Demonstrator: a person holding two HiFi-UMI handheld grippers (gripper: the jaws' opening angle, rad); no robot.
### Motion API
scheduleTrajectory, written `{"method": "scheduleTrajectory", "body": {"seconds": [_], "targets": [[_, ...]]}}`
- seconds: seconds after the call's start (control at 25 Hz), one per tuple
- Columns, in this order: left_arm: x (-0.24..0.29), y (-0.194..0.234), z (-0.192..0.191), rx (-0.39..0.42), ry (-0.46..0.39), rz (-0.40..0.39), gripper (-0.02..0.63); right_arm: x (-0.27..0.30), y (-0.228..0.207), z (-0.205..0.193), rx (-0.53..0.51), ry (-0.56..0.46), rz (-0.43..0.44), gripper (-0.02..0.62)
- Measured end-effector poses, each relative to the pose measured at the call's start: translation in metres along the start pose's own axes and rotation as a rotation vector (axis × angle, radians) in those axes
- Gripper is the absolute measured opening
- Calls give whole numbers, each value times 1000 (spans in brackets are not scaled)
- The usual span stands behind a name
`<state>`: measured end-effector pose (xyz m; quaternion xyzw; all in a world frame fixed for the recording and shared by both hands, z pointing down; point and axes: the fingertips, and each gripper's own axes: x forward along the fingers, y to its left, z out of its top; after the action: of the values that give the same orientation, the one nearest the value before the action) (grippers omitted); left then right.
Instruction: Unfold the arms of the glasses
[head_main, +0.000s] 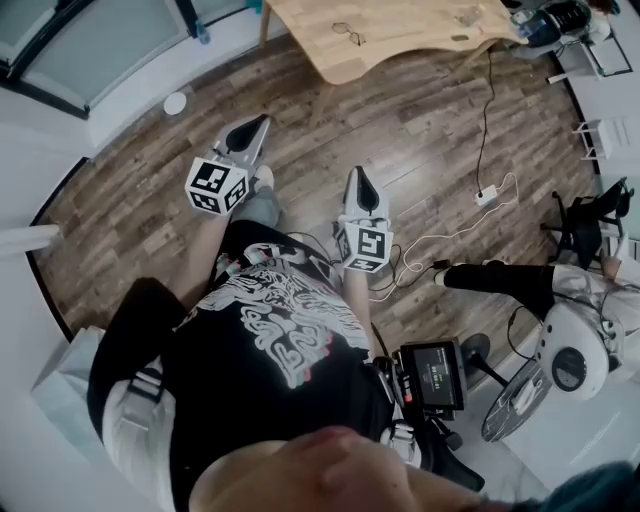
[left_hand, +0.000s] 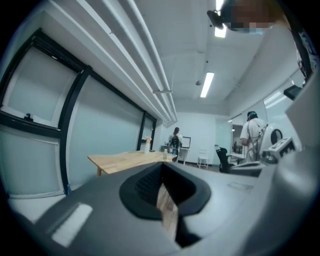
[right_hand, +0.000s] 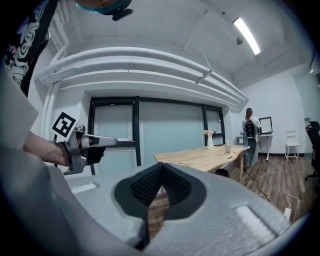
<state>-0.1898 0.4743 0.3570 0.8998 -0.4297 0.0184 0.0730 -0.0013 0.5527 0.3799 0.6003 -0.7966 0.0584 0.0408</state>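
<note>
From the head view, the glasses lie on the wooden table at the top of the frame. They are too small to say whether their arms are folded. The left gripper and right gripper hang over the plank floor at mid-frame, both well apart from the table.

In the left gripper view, the jaws meet at their tips with nothing between them. The table sits at centre left.

In the right gripper view, these jaws are likewise closed on nothing. The table stands at centre right with a vase on it, and the left gripper shows at mid-left.
</note>
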Motion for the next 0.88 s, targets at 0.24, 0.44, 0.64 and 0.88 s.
{"method": "scheduleTrajectory", "body": {"seconds": [0.24, 0.44, 0.64, 0.88], "targets": [[29, 1, -11, 12, 25, -11, -11, 11, -28, -2, -2, 2, -38, -2], [77, 20, -20, -12, 37, -18, -11, 49, -58, -13, 11, 35, -60, -2], [144, 57, -20, -4, 52, -15, -11, 113, -96, -13, 12, 57, -79, -1], [224, 113, -8, 28, 92, -24, -11, 207, -130, 6, 6, 79, -84, -1]]}}
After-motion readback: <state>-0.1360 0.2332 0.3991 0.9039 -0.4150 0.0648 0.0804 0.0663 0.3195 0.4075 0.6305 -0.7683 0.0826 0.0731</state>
